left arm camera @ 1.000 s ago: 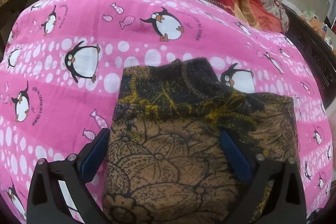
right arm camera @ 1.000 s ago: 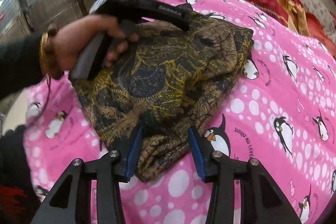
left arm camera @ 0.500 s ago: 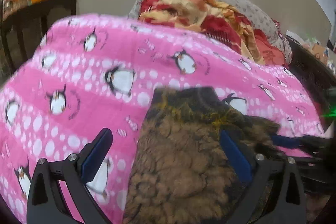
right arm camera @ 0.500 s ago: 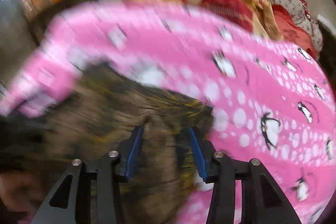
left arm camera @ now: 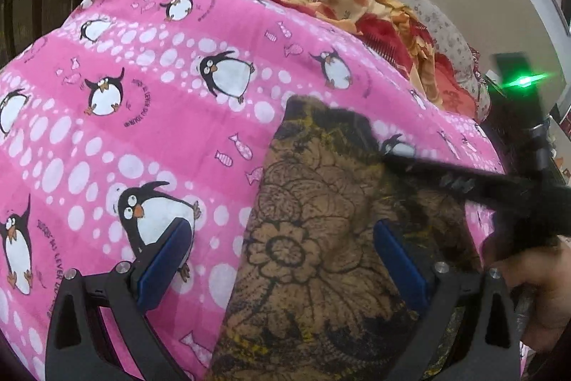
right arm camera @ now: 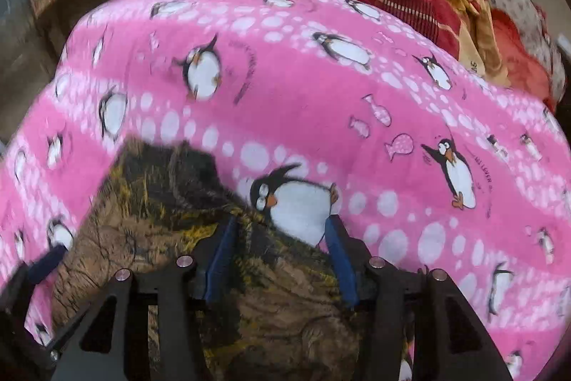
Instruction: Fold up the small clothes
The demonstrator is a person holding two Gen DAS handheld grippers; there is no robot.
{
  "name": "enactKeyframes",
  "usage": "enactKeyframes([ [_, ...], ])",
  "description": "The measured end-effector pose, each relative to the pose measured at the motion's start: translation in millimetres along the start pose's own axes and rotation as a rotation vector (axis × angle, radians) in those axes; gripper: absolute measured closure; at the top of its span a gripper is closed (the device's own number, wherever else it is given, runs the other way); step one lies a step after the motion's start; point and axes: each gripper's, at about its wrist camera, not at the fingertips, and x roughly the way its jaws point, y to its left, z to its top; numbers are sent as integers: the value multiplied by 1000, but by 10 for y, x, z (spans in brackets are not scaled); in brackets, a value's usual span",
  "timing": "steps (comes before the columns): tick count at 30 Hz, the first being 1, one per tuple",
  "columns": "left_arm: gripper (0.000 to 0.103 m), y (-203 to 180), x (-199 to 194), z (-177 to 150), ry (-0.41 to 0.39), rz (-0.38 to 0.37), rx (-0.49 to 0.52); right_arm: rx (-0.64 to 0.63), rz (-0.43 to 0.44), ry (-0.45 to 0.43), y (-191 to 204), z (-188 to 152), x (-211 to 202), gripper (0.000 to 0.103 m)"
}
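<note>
The folded garment [left arm camera: 321, 238] lies on the pink penguin sheet [left arm camera: 160, 131] of the bed. The left gripper [left arm camera: 282, 259] hangs over it, fingers spread, grasping nothing. The right gripper [right arm camera: 282, 256] has just been widening, straddling the cloth's edge without pinching. A fold looks freshly laid; next probably comes regrasping an edge for another fold.

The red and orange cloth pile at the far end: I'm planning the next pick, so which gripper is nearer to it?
Neither clearly. Both the left gripper and right gripper hover over the brown floral garment, well short of the red and orange cloth pile.
</note>
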Motion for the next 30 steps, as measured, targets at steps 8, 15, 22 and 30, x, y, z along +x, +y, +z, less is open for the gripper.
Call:
enactKeyframes([
  [8,2,-6,21,15,0,-12,4,-58,-41,-83,-220,-482,-555,49],
  [15,2,-7,71,35,19,-1,15,51,-119,-73,-487,-754,-706,42],
  [22,2,-59,98,82,57,8,33,52,44,-96,-186,-1130,-1202,42],
  [30,3,-144,-787,400,-72,-164,238,-171,256,-186,424,-1645,-1535,42],
])
